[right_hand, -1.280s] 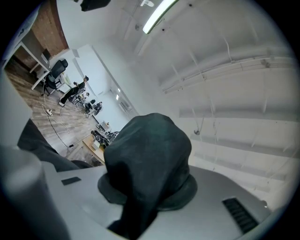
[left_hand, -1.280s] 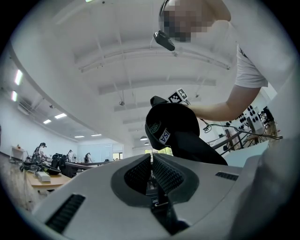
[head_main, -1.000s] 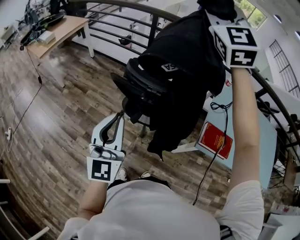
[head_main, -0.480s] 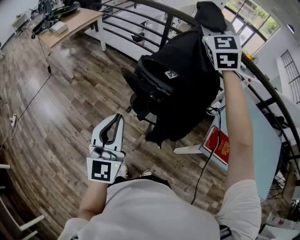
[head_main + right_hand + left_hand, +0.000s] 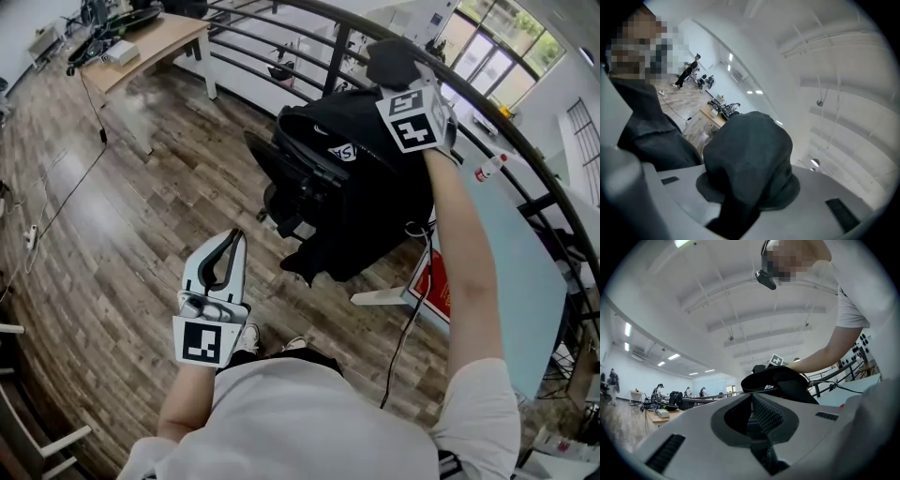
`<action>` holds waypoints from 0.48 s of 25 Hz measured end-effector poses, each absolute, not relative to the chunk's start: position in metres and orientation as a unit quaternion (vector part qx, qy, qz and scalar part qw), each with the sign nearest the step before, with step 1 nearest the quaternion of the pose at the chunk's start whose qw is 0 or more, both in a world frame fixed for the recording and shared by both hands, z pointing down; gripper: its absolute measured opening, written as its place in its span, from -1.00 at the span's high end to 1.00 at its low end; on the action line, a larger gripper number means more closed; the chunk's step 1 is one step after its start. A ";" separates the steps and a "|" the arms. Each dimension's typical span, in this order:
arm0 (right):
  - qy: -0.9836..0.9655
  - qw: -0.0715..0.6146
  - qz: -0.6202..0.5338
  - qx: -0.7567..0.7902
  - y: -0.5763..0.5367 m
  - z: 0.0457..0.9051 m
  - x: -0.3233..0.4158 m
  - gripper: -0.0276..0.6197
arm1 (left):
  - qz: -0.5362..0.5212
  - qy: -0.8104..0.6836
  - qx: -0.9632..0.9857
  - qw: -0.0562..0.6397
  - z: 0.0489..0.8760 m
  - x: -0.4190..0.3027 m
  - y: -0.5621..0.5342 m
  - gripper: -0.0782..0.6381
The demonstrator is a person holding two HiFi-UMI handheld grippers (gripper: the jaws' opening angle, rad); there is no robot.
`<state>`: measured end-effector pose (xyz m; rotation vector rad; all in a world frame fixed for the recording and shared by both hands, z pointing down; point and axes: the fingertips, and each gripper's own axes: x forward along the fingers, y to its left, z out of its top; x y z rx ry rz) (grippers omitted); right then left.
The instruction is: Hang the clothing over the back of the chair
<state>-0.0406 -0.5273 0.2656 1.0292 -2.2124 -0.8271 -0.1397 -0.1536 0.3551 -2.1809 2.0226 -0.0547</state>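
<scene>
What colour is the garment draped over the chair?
The garment is black; the head view shows it best.

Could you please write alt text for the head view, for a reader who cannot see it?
The right gripper, arm stretched out, holds a black garment draped over the back of a black office chair; its jaws have just been opening, fabric between them. The left gripper hangs shut and empty nearer the person, above a wooden floor.
</scene>
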 end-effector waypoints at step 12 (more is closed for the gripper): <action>-0.841 0.379 -0.179 0.342 -0.549 0.343 -0.031 0.08 | -0.015 0.685 -0.725 0.069 0.359 -0.145 -0.147 0.69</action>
